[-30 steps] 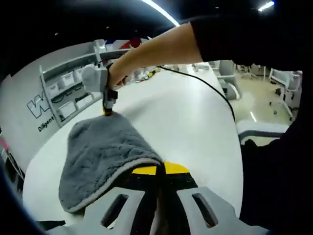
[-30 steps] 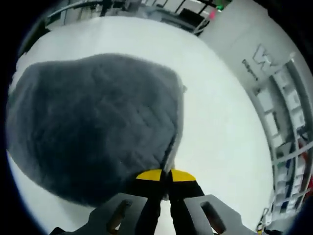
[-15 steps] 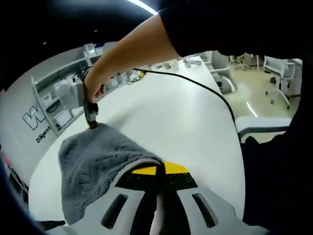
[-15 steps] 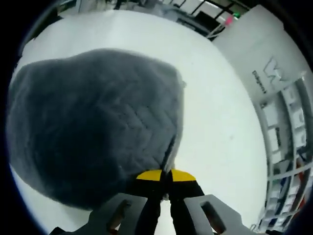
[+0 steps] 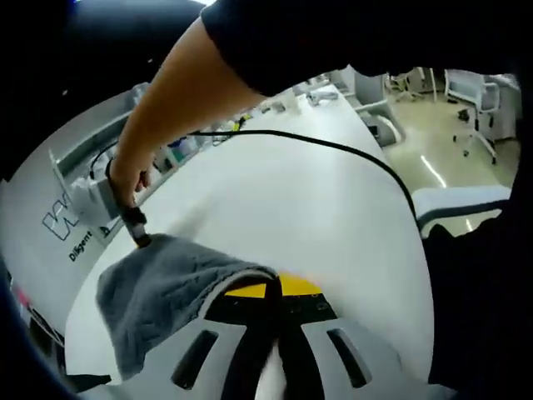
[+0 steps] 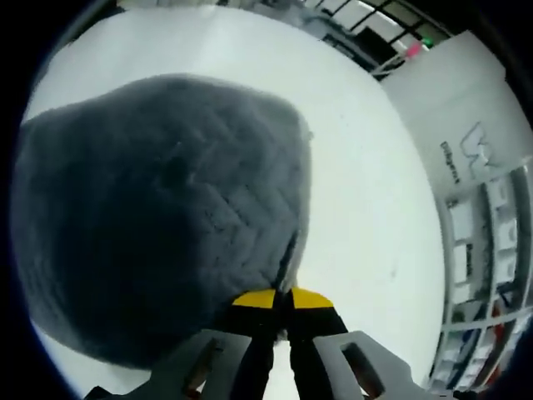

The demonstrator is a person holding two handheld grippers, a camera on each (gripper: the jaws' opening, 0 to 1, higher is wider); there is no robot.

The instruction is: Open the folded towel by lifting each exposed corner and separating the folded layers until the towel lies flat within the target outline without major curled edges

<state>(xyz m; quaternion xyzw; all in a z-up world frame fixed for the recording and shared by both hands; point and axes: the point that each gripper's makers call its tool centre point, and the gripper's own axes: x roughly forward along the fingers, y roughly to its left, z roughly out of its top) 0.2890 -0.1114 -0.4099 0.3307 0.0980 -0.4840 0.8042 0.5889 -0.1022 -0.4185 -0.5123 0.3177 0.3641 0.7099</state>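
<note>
A grey towel (image 5: 162, 287) hangs stretched between both grippers above the white table (image 5: 316, 217). In the left gripper view my left gripper (image 5: 268, 287) is shut on one towel corner at its yellow tips. The right gripper (image 5: 137, 237), held by a person's hand, pinches the far corner of the towel. The right gripper view looks down on the towel (image 6: 158, 208), whose ribbed grey surface spreads to the left. There my right gripper (image 6: 281, 297) is shut on the towel's corner.
A black cable (image 5: 333, 150) trails across the table from the person's arm (image 5: 191, 92). Shelves with bins (image 6: 487, 250) and a white wall with lettering (image 5: 71, 229) stand past the table's far edge. Office chairs (image 5: 466, 92) stand on the floor at the right.
The right gripper has moved away to the left and lower in the left gripper view, pulling the towel narrower and tauter. In the right gripper view the towel looms larger.
</note>
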